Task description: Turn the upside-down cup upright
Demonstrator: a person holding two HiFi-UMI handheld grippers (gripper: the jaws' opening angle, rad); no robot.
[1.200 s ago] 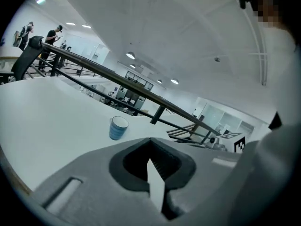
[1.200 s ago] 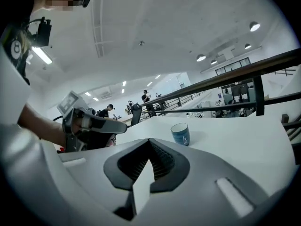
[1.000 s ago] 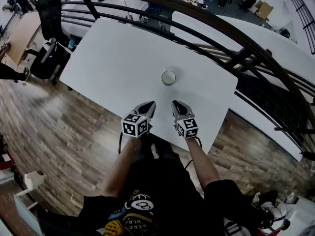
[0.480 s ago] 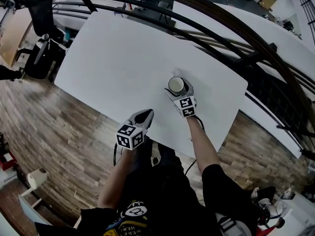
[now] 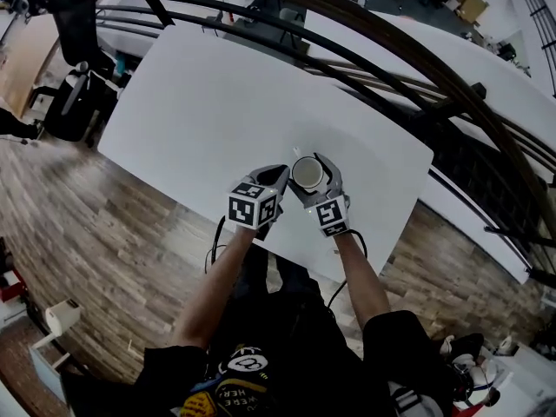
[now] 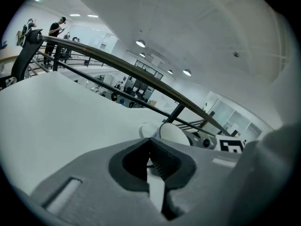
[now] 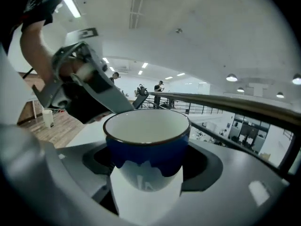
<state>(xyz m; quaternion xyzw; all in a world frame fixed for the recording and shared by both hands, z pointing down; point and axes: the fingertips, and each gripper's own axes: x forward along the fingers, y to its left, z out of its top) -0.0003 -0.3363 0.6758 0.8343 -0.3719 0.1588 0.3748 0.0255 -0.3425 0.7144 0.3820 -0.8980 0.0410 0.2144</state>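
A cup (image 5: 307, 174) with a blue upper band and a white lower part stands on the white table (image 5: 200, 102) near its front edge. In the right gripper view the cup (image 7: 146, 140) shows its white inside, mouth upward. My right gripper (image 5: 311, 165) has one jaw on each side of the cup, and the jaws are closing on it. My left gripper (image 5: 281, 174) is shut and empty just left of the cup. In the left gripper view the cup (image 6: 175, 134) shows just past the shut jaws.
A dark curved railing (image 5: 391, 50) runs behind the table's far edge. An office chair (image 5: 74, 102) stands at the table's left end on the wooden floor (image 5: 113, 233). The person's arms reach in from the near edge.
My right gripper reached the cup, opened around it and drew it toward the near edge. My left gripper moved forward and right, up beside the cup.
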